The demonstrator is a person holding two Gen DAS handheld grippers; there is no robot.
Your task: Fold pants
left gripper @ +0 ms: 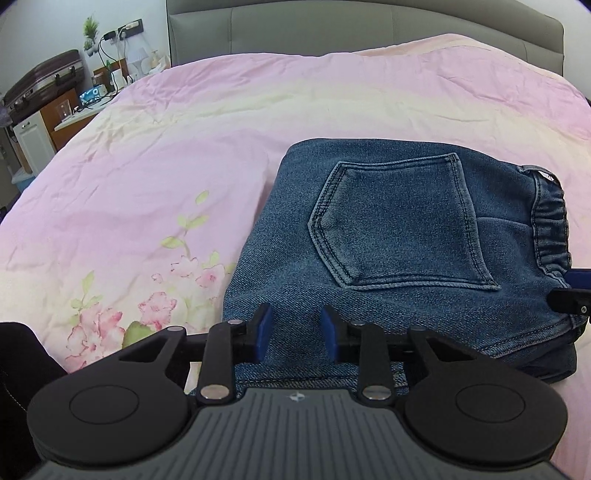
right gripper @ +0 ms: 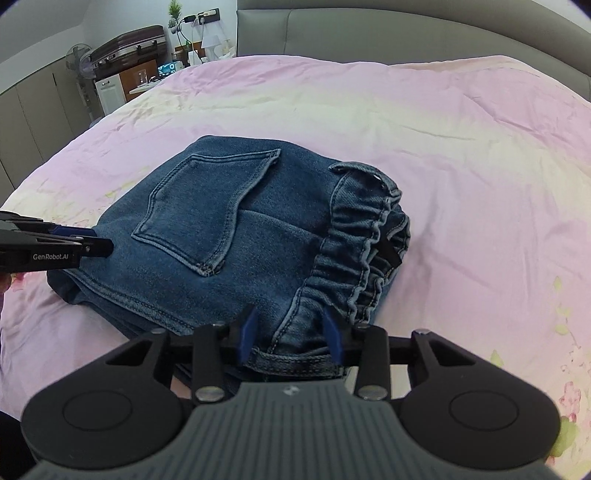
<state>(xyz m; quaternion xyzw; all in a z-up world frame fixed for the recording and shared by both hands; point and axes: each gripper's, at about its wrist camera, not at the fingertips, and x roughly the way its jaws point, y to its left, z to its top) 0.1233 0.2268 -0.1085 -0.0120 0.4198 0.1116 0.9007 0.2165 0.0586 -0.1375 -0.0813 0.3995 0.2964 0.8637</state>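
A big bed with a pink flowery cover (left gripper: 184,155) fills most of both views, and a grey padded headboard (left gripper: 332,29) stands at its far end. On the cover lie the folded blue denim pants (left gripper: 388,258), stacked in a thick bundle with a stitched back pocket (left gripper: 399,225) facing up and the scrunchy stretchy waistband (right gripper: 354,251) along the right side (a little white tag peeks out there).

The left hand-held gripper (left gripper: 297,330) is at the near left edge of the pants. Its blue fingers (left gripper: 264,328) stand apart with denim showing between them, and they do not squeeze it, so it is let go.

The right hand-held gripper (right gripper: 291,334) is at the near waistband corner. Its jaws are apart too, with a fold of denim between them, not pinched.

Far off by the wall sits a dark brown suitcase (right gripper: 125,42).
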